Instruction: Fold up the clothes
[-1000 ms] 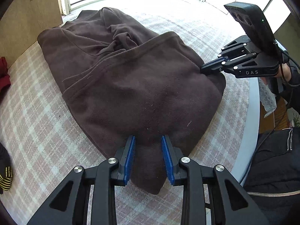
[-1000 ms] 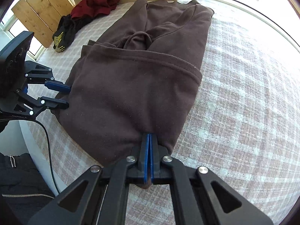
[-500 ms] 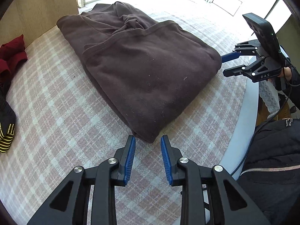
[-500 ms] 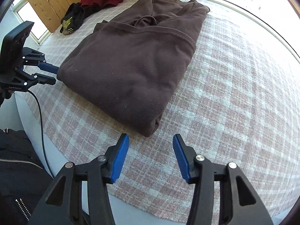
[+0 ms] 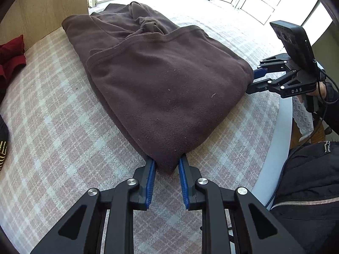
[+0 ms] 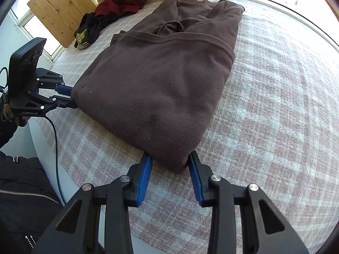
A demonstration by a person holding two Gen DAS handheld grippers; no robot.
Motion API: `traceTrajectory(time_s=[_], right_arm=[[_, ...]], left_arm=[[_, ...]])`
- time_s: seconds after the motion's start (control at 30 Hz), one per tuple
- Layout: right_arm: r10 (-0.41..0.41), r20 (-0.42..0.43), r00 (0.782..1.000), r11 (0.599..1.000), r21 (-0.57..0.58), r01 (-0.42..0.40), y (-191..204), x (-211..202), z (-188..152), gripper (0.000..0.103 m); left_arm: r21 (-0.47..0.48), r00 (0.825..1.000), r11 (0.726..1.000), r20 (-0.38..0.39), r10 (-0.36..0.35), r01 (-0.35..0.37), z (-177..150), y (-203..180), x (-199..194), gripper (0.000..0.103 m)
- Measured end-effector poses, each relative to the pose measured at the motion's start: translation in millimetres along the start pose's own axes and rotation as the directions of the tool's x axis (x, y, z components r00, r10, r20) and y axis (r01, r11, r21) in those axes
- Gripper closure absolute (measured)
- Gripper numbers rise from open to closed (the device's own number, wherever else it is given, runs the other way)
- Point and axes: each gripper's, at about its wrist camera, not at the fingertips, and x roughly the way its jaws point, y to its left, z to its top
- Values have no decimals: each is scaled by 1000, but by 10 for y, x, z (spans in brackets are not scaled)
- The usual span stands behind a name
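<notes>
While the left wrist view looks along its own fingers, the left gripper stands spread, its blue pads flanking the near corner of the dark brown fleece garment without pinching it. The garment lies part-folded on the pink-and-white checked bedcover, a hemmed edge doubled over its middle. The right gripper shows at the garment's far corner, likewise spread. One crumpled red garment lies beside the wooden headboard.

In the right wrist view, the right gripper is spread about its own corner of the brown fleece, pads beside the cloth, not clamped. The left gripper sits at the other near corner. One red garment and one black garment with yellow stripes lie well apart from it.

Judgement: the fleece is soft, thick and limp, moderately weighty, unlikely to slip in rubber pads. The two near corners are the sound holds, with all layers taken together.

Count: two grippers, three garments.
</notes>
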Motion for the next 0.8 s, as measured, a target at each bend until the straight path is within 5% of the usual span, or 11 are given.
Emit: traceTrajectory(time_s=[0.17, 0.37, 0.8], right_arm=[[35, 24, 999, 999, -8, -34, 7, -149, -3, 78], [80, 155, 985, 997, 8, -82, 18, -561, 166, 79], [87, 309, 947, 995, -80, -65, -153, -1044, 1189, 81]], left_arm=[[-36, 997, 999, 67, -26, 29, -26, 37, -197, 86], [-78, 980, 995, 195, -47, 63, 52, 78, -614, 87], [-80, 933, 996, 360, 3, 28, 1141, 556, -929, 88]])
